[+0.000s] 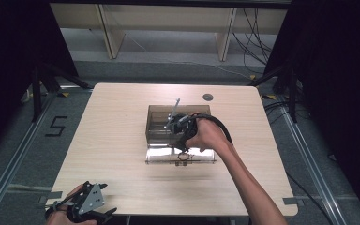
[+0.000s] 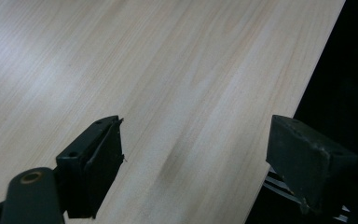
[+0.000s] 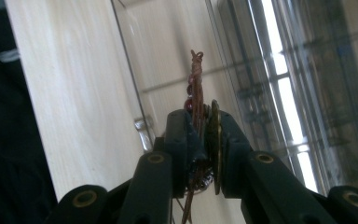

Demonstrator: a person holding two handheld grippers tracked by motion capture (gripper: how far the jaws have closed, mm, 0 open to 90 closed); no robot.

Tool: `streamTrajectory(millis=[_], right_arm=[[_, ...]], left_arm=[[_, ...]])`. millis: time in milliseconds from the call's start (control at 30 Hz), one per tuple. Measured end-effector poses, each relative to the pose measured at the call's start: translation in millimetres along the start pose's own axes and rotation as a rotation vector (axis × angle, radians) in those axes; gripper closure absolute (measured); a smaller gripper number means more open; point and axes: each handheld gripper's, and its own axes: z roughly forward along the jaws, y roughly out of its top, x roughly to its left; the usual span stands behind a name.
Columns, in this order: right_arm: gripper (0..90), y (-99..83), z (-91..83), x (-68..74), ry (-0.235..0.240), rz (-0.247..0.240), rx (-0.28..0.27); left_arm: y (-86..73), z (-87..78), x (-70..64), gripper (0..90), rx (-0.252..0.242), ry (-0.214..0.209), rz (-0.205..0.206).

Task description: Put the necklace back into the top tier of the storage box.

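Observation:
A clear plastic box (image 1: 158,123) stands at the middle of the wooden table (image 1: 112,140), its lid (image 1: 201,157) folded flat toward the person. My right gripper (image 1: 183,148) hangs over the lid's hinge line, pointing down. In the right gripper view the right gripper (image 3: 205,125) is shut on a brass disc (image 3: 214,140) and a twisted reddish-brown cord (image 3: 196,74) with a dark red bead; the cord pokes out past the jaws. At the table's front left corner a hand holds my left gripper (image 1: 104,215), and in its own view the left gripper (image 2: 196,154) stands open over bare wood.
A small dark round grommet (image 1: 207,97) sits in the table behind the box. The table edge runs just right of the left gripper's far fingertip (image 2: 307,158). Cables trail on the floor beyond the table at the right. Wooden shelving stands at the back.

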Motion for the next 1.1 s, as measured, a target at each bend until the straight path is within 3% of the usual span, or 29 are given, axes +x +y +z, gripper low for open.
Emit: streamTrajectory(millis=[33,267,300,367,400,500,533,633,667,733,767,833,1000,1033,1067,1100], right_arm=[[78.1,-1.0,1.3,0.8,-0.004,0.025,0.012],[78.0,-4.8,16.8,-5.5,0.0,-0.02,0.052],[77.9,-4.1,16.7,-3.0,-0.003,0.023,0.069],[77.8,-3.1,20.4,-4.7,0.003,0.005,0.065],[77.7,-3.3,23.6,-8.0,-0.005,-0.034,0.052],[71.9,-0.7,24.2,-5.4,0.012,0.024,0.088],[65.1,-0.8,23.4,-7.0,-0.007,0.03,0.067],[61.7,-1.3,19.5,-7.2,-0.01,0.041,0.048],[55.9,-3.7,16.0,-8.9,-0.025,0.034,0.019],[54.6,-5.1,14.3,-10.1,-0.042,0.023,-0.005],[53.4,-6.5,10.8,-10.6,-0.044,0.024,-0.009],[50.0,-9.3,3.1,-6.6,-0.056,0.079,-0.011],[45.4,-18.5,-11.2,-1.5,-0.074,0.089,-0.071],[44.4,-20.9,-13.7,1.6,-0.08,0.111,-0.08],[44.2,-23.6,-15.1,2.3,-0.073,0.096,-0.102],[43.0,-29.6,-18.4,6.7,-0.067,0.111,-0.118]], left_arm=[[0.1,0.2,-0.9,18.0,-0.005,0.008,-0.004],[0.1,-0.2,-0.6,18.0,-0.006,0.007,-0.004],[0.1,-0.2,-0.6,18.0,-0.006,0.007,-0.004],[0.1,-0.1,-0.4,18.0,-0.006,-0.001,-0.004],[0.4,-0.7,-0.2,18.0,0.006,0.007,0.003],[0.4,-0.8,-0.6,18.0,-0.001,0.004,-0.004],[0.2,-0.5,-0.2,18.0,-0.005,-0.001,-0.004],[-0.1,-0.1,-0.3,18.0,-0.005,-0.001,-0.005],[0.6,-0.4,0.0,18.0,0.0,0.013,0.016],[0.9,-0.7,0.7,18.0,0.008,0.02,0.029],[0.3,0.0,-0.6,18.0,0.007,0.012,0.004],[0.2,0.1,-0.6,18.0,0.002,0.015,0.004],[0.0,0.2,-0.3,18.0,-0.004,0.002,-0.005],[0.0,0.1,0.1,18.0,-0.003,0.003,-0.006],[-0.2,0.0,0.8,18.0,0.003,0.005,-0.001],[-0.3,0.1,1.0,18.0,0.003,0.005,-0.001]])
